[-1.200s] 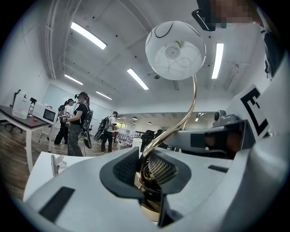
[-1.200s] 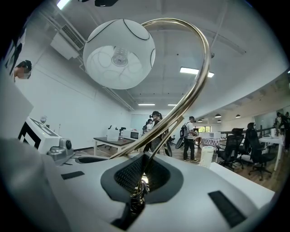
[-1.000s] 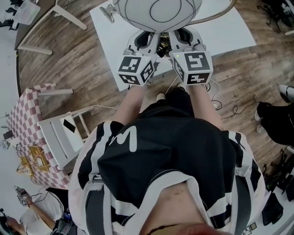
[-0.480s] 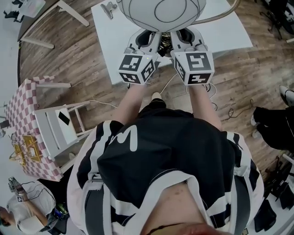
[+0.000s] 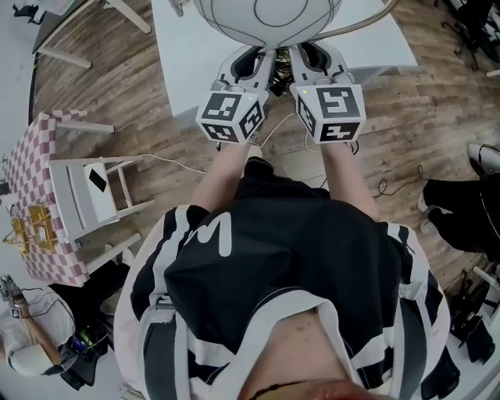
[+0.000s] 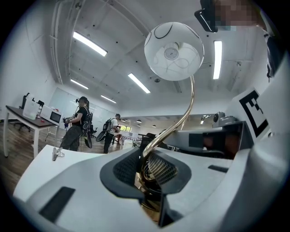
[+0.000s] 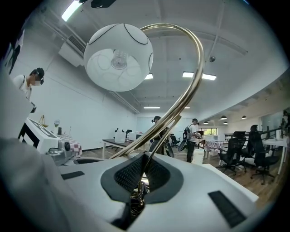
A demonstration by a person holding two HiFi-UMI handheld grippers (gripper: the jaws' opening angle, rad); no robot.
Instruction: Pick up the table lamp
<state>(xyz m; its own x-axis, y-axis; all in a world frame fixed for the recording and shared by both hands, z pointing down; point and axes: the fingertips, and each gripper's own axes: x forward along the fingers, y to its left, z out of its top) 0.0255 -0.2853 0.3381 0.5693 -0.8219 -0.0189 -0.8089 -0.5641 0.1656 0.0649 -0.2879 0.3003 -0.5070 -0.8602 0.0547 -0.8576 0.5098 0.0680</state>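
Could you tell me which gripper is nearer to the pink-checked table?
Left. The left gripper is on the side toward the pink-checked table, though well apart from it; the right gripper is alongside, farther off. Both sets of jaws grip the table lamp.

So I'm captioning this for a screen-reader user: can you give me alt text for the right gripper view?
The right gripper has its jaws shut on the thin gold stem of a table lamp, which curves up and over to a white globe shade at upper left. Behind is a bright office with desks, chairs and a few people standing.
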